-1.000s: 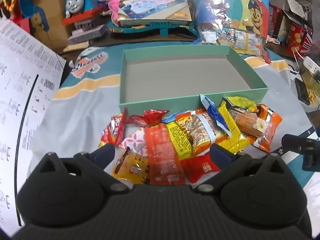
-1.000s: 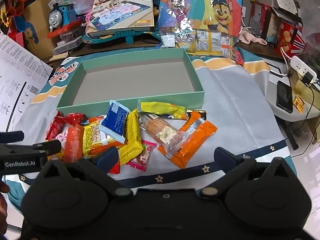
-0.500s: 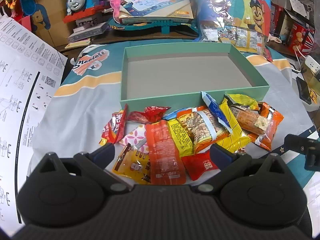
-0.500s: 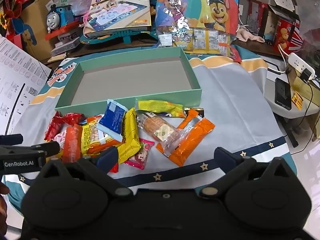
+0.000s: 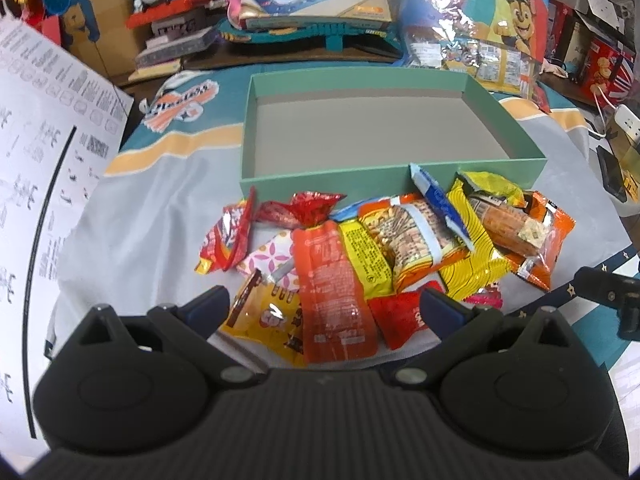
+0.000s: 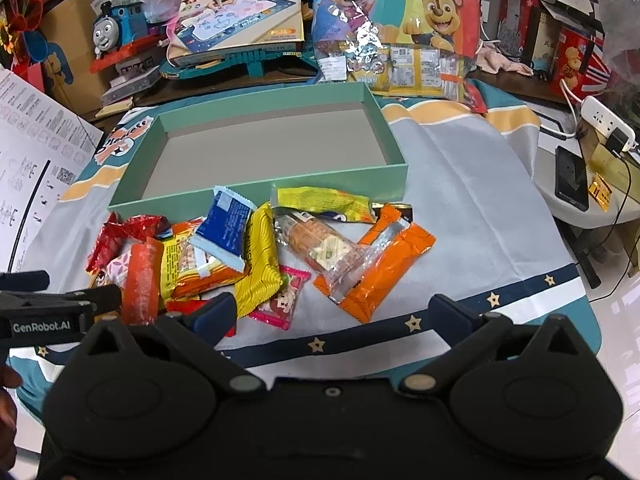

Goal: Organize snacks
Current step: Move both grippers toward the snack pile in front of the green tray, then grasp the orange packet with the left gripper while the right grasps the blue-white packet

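Observation:
An empty green box (image 5: 392,170) (image 6: 260,194) sits on the cloth-covered table. In front of it lies a heap of snack packets. In the left wrist view my left gripper (image 5: 324,308) hangs open just over the near end of a long orange packet (image 5: 336,292) and a red packet (image 5: 400,316). My right gripper (image 6: 334,314) is open above the cloth, just short of a pink packet (image 6: 284,300) and an orange packet (image 6: 380,272) under a clear-wrapped biscuit pack (image 6: 320,248). Neither gripper holds anything.
A printed instruction sheet (image 5: 36,160) covers the left side. Toys, a board-game box (image 6: 240,12) and a cartoon foil bag (image 6: 400,12) crowd the back. A phone (image 6: 572,180) and a power strip (image 6: 608,120) lie on a side table at the right. The left gripper's body (image 6: 60,304) shows at the right view's left edge.
Both grippers have drifted slightly closer to the heap. Both stay open, and no packet has moved.

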The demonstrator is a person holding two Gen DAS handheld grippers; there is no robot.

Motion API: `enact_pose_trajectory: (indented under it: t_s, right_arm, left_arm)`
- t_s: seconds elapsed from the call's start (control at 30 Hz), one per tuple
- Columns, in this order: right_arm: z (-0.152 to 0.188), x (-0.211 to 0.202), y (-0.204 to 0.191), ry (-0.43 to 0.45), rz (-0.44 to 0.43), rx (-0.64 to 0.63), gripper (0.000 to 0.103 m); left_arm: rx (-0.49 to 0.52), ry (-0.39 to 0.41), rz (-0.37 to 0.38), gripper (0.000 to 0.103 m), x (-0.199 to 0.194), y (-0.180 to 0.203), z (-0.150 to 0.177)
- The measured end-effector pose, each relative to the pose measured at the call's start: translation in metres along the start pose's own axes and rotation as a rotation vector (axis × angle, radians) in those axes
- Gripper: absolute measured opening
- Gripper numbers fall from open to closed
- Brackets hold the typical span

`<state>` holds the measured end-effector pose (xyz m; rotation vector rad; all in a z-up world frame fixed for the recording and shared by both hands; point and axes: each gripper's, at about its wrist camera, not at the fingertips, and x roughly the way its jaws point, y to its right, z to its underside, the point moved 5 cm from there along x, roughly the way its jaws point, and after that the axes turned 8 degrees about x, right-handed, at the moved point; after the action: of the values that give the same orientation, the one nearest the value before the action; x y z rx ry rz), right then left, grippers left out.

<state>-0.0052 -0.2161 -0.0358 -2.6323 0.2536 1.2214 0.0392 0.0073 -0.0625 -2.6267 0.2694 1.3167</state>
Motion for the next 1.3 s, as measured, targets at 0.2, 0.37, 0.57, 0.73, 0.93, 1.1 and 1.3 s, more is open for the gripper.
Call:
enact_pose_trajectory:
  t_s: [0.2,0.37,0.57,0.73,0.93,1.1,1.3]
  right_arm:
    - [0.001,0.005,0.0,-0.007,-0.058,0.005,0.103]
    - [-0.001,0.019,-0.01,-0.048,-0.102,-0.031,0.103]
    - [-0.001,0.038,-0.016,-0.084,-0.15,-0.026,0.103]
    - [0.002,0.052,-0.013,-0.121,-0.17,0.003,0.098]
    - [-0.004,0.065,-0.018,-0.158,-0.198,0.028,0.096]
    - [-0.018,0.07,-0.038,-0.149,-0.242,-0.013,0.052]
    - [-0.044,0.098,-0.062,-0.217,-0.35,0.051,0.051]
  left_arm:
    - [-0.07,-0.05,0.009,0.103,0.019,-0.017,0.013]
    - [-0.084,-0.072,-0.025,0.103,0.04,-0.03,0.015]
    - [-0.08,-0.086,0.04,0.081,0.069,-0.022,0.008]
    - [-0.035,-0.083,0.04,0.072,0.088,-0.007,0.001]
    - [0.005,-0.036,0.06,0.044,0.085,-0.002,0.0]
    - [-0.02,-0.058,0.081,0.035,0.084,-0.02,0.005]
    - [-0.065,-0.049,0.171,0.036,0.079,-0.035,0.01]
